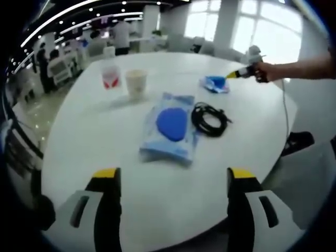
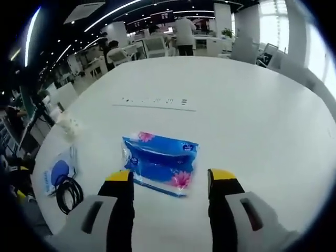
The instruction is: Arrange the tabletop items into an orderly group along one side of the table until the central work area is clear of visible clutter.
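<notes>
My left gripper [image 1: 174,176] is open over the near edge of the white round table [image 1: 105,157], with nothing between its jaws. Ahead of it lie a light blue flat pack with a dark blue oval [image 1: 171,126] and a coiled black cable [image 1: 210,118]. Further back stand a paper cup [image 1: 136,82] and a clear bottle with a red label [image 1: 110,76]. At the far right a hand holds my right gripper [image 1: 236,75] against a blue tissue pack [image 1: 215,84]. In the right gripper view that gripper [image 2: 170,176] stands open, the near edge of the tissue pack [image 2: 160,160] between its fingertips.
A row of flush sockets [image 2: 155,101] runs across the table top beyond the tissue pack. The flat pack [image 2: 59,173] and cable [image 2: 71,194] lie far left in the right gripper view. People and office chairs [image 1: 60,65] are behind the table.
</notes>
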Available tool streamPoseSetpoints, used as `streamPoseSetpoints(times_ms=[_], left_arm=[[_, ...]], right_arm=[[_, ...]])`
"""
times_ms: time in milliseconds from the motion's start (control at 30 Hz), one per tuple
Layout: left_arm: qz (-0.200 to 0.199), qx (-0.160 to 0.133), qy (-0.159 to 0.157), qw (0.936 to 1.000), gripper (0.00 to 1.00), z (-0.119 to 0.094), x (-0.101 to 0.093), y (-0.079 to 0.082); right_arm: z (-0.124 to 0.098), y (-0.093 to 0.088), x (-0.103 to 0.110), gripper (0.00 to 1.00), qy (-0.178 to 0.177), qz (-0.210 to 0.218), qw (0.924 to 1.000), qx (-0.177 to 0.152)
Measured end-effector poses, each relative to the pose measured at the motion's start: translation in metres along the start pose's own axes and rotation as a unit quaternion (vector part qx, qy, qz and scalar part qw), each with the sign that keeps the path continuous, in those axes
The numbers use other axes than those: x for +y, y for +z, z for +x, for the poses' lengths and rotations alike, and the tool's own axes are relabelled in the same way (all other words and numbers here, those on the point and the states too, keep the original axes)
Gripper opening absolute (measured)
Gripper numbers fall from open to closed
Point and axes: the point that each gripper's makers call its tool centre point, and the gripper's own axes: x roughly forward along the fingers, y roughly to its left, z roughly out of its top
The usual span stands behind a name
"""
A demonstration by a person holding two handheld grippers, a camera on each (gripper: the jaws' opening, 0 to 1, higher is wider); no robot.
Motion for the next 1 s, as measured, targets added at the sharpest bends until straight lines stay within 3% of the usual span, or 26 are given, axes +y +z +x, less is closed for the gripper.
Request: streamPoseSetpoints(times_ms=[633, 1000], left_arm=[[-0.001, -0.013, -0.007, 0.9999, 0.81, -0.002, -0.001, 0.004], [0.001, -0.014, -0.011, 0.9998, 0.81, -0.003, -0.003, 0.005]], right_arm=[[-0.021, -0.003, 0.035, 0.61, 0.032, -0.026, 0.9991, -0.014], [-0.036, -0.033, 0.058, 0.61, 0.047, -0.034, 0.9982, -0.015]])
